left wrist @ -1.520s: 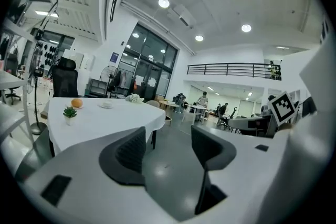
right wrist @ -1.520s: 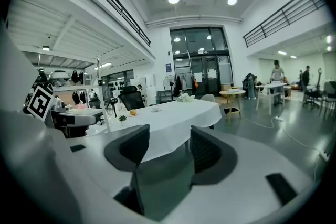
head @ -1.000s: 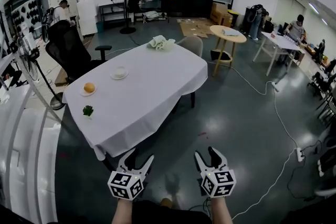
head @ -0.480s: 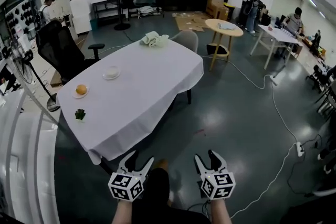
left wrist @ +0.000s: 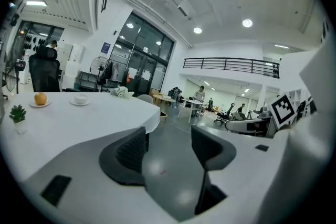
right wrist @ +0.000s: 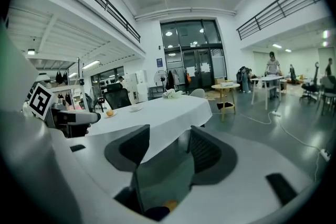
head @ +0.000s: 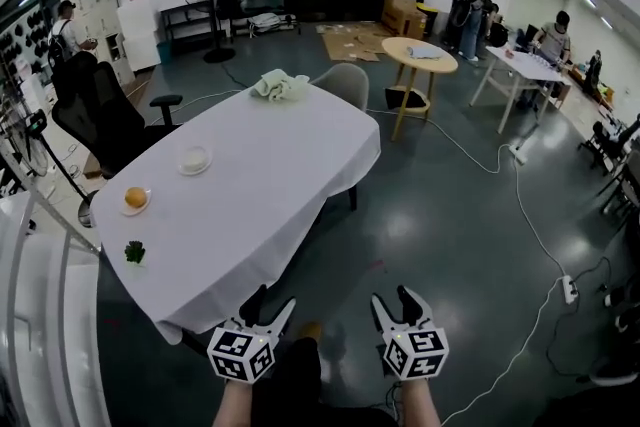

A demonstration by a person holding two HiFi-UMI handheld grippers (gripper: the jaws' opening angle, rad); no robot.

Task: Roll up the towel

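Note:
A crumpled pale green towel [head: 279, 85] lies at the far end of a table with a white cloth [head: 280, 185]. It shows small in the left gripper view [left wrist: 122, 92] and the right gripper view [right wrist: 171, 93]. Both grippers hang low at the near edge of the head view, over the dark floor and well short of the towel. My left gripper [head: 268, 304] is open with nothing between its jaws. My right gripper [head: 397, 301] is open too, empty, beside the table's near right corner.
On the table's left side stand a small green plant [head: 134, 252], an orange on a plate [head: 135, 199] and a white cup on a saucer [head: 193, 158]. A black office chair [head: 95, 120] stands left. A round wooden table [head: 418, 55], floor cables [head: 530, 225] and people at desks are right.
The table has slid left and nearer in the head view as I walk toward it. Both grippers keep their place at the bottom edge, jaws unchanged.

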